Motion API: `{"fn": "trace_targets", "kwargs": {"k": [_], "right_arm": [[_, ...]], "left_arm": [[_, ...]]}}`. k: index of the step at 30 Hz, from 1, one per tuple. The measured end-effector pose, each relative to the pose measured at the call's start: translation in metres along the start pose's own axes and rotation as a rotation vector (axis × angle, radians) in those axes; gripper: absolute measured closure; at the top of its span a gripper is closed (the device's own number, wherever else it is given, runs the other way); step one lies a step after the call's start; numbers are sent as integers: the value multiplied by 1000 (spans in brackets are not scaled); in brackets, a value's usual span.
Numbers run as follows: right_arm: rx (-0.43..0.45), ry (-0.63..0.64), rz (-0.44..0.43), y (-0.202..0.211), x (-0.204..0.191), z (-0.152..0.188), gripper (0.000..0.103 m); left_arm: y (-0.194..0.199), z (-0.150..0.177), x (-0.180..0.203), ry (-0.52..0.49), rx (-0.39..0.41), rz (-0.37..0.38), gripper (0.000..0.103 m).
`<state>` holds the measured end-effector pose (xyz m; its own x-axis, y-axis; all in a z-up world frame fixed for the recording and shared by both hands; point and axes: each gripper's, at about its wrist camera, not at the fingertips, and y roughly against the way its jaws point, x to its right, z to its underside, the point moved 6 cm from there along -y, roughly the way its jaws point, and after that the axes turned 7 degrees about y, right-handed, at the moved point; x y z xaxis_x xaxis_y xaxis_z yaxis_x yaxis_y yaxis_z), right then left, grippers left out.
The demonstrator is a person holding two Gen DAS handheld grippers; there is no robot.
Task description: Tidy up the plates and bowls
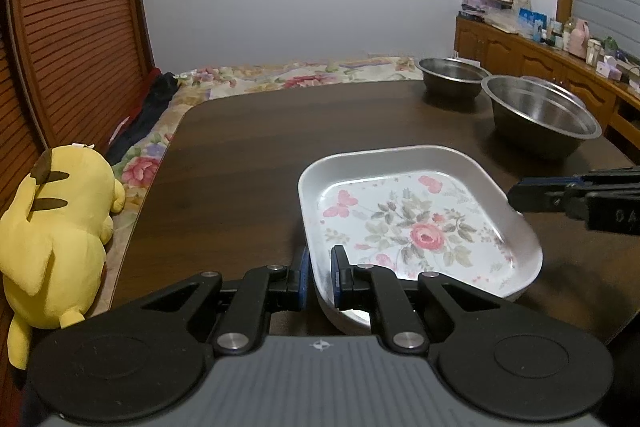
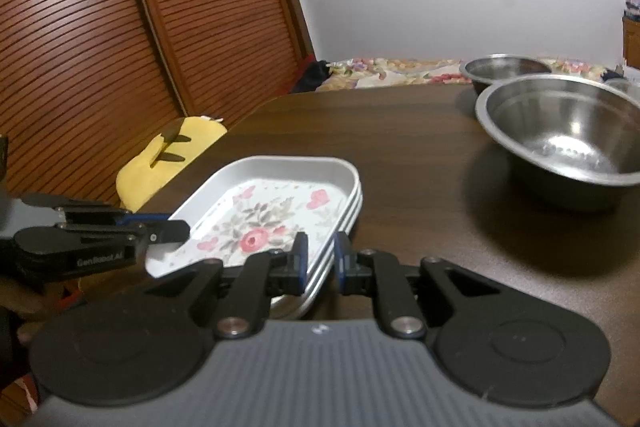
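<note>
Left tongs (image 1: 319,277) clamped tight on the near rim of the floral plates (image 1: 420,223), one blue pad outside the wall, the other inside. Right tongs (image 2: 320,261) pinched on the opposite rim of the same stack, again one pad inside and one out; seen from the left wrist, reaching in from the right edge and meeting the plate's far-right rim. Three white rectangular plates nested together, counted by the layered rims in the right wrist view, rose-and-butterfly print showing on the top one. Stack gripped at both ends and tilted, near corner hanging past the front edge of the dark wooden bench (image 1: 248,155); whether the underside touches the wood, impossible to tell. Further back on the bench, to the right: a large steel bowl (image 1: 540,111) standing upright, well apart from the plates. Behind it, a smaller steel bowl (image 1: 452,75) near the far edge, close beside the big one. A sliver of another metal rim peeking out behind the large bowl, too hidden to name. Off the bench's left side, a yellow plush toy (image 1: 56,239) lying on a flowered bedspread (image 1: 280,75). Slatted wooden doors (image 1: 76,27) behind that, a wooden sideboard (image 1: 532,59) cluttered with small items along the right wall.
</note>
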<state>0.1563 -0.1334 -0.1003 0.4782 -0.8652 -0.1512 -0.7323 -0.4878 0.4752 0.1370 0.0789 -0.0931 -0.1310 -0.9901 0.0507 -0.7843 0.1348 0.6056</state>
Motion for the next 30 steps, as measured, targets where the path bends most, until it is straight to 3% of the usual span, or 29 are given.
{"fn": "trace_targets", "kwargs": {"k": [3,11,14,16,19,20,30], "right_arm": [[25,5,6,9,4,-6,88],[144,21,88,51,39,-35,88],[186,26,136,66,61,-44,87],[206,22,169,72,77,-46,86],[233,1,226,79,104,-44,67],[246,-13,241,81,112,-42,65],[237,-43,385,71,170,-19,58]], "left_arm": [[4,-8,1,7,21,5,86],[14,-44,25,-8,114,29,56],[10,-55,40,-5,140,49,50],[5,-61,51,2,151,69,48],[-6,-68,67,11,156,104,46],[-10,-69,74,8,153,112,46],[-40,-82,123,-37,153,168,46]]}}
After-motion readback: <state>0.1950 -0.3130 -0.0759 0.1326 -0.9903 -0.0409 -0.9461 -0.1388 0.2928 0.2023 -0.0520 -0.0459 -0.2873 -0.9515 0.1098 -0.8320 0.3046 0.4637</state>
